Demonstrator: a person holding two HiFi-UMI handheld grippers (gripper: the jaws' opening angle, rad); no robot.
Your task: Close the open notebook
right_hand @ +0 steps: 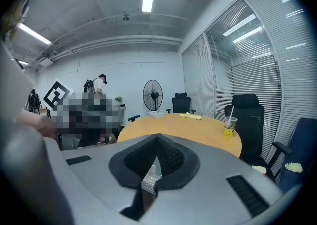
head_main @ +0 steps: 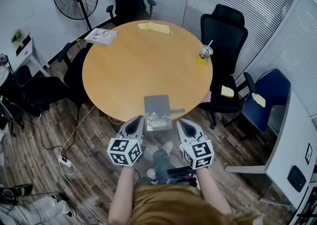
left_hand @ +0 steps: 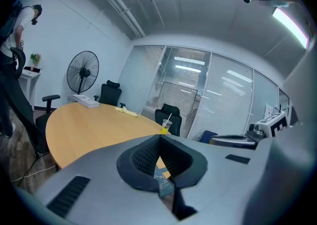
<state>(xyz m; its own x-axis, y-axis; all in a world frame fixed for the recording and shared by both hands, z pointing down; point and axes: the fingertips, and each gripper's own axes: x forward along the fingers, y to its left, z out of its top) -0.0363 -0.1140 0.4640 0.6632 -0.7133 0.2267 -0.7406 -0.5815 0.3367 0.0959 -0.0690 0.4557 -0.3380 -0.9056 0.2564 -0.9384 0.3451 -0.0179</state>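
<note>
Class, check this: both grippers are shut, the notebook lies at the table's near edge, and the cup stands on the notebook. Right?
Not the cup: in the head view it stands on the table, far from the notebook, by the right edge. The rest holds.

We see a honey-tan desk [head_main: 124, 65] bearing a dark grey notebook [head_main: 157, 110] with a pale line drawing on its cover. Our left hand-held gripper [head_main: 140, 119] and right hand-held gripper [head_main: 181, 121] are grey, each with black-and-white square markers. One chair [head_main: 225, 35] is black, another chair [head_main: 270, 90] blue, and the floor [head_main: 94, 169] is brown planks.
</note>
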